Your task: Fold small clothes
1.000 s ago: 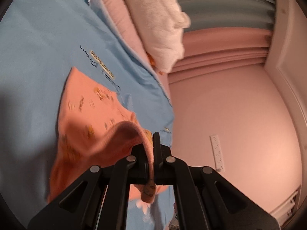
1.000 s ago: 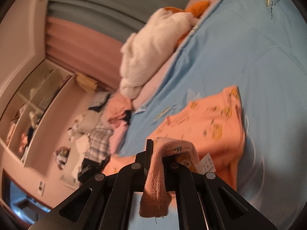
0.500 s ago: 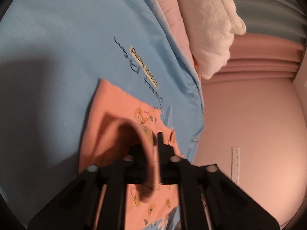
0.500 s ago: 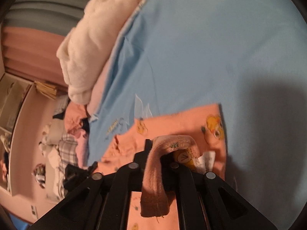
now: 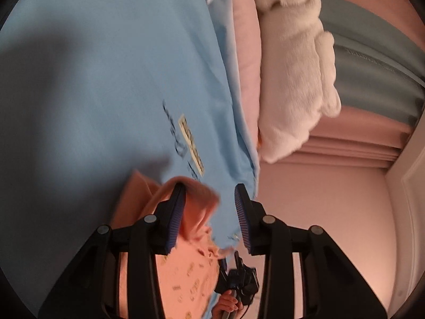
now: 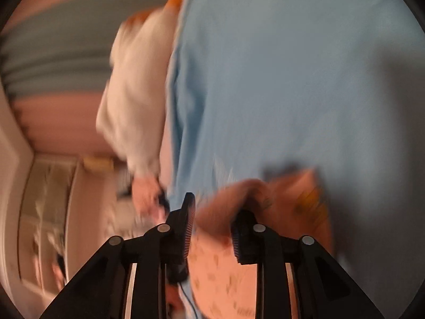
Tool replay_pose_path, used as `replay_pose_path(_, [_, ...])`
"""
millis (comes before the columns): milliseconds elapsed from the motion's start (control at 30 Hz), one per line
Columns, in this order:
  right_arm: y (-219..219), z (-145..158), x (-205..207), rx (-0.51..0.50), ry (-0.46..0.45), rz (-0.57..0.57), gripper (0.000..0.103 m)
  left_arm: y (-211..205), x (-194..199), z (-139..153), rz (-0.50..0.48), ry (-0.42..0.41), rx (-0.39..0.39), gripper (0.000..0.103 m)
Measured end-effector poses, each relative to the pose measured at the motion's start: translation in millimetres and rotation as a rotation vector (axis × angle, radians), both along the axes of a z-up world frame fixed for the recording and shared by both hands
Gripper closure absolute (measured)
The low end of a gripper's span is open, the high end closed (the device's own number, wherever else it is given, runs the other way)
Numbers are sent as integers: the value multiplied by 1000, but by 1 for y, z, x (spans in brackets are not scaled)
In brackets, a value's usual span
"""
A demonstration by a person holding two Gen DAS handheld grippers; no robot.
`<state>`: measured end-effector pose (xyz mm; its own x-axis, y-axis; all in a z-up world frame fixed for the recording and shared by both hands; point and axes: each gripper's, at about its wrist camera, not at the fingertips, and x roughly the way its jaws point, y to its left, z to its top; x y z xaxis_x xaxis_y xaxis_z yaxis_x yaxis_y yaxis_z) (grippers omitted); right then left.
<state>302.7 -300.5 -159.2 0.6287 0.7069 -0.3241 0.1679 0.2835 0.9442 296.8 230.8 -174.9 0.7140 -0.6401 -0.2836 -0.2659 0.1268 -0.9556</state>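
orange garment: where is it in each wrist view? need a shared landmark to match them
Left wrist: orange garment at bottom centre, its folded edge against the left gripper's left pad, jaws opening.
Right wrist: garment at bottom centre-right, bunched between the right gripper's opening jaws; blurred.
Shared landmark: white blanket, upper right in the left view, left of centre in the right view.

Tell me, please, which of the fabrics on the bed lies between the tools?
The orange printed garment, spread on the blue sheet; the fluffy white blanket is heaped farther off at the bed's edge.
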Motion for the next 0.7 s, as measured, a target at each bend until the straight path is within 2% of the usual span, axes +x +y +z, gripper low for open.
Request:
replay_pose_path(100, [-16,0,-12,-13,-13,-40,73,11,-5,8,-5,-2,61,61])
replay_pose_path(200, [-24,13,-28,-82,-42,-43,72,18,-14,17,-1,-19,105,60])
replay_pose_path(300, [-12,32,-39,-169,-94,1,72,11,-24,26,-73,-40,197,60])
replay_pose_path(433, [19,59,-71,-405,-173,144,72,-12,-57,44,-214,-124,339,60])
replay_pose_path(533, [37,68,-100,-501,-217,221,72,-19,-85,45,-272,-140,385,60])
replay_pose_path(633, [42,69,-125,-582,-220,250,72,-20,-106,41,-291,-123,432,60])
replay_pose_path(700, [40,64,-137,-597,-202,246,73,-20,-117,33,-291,-105,415,60])
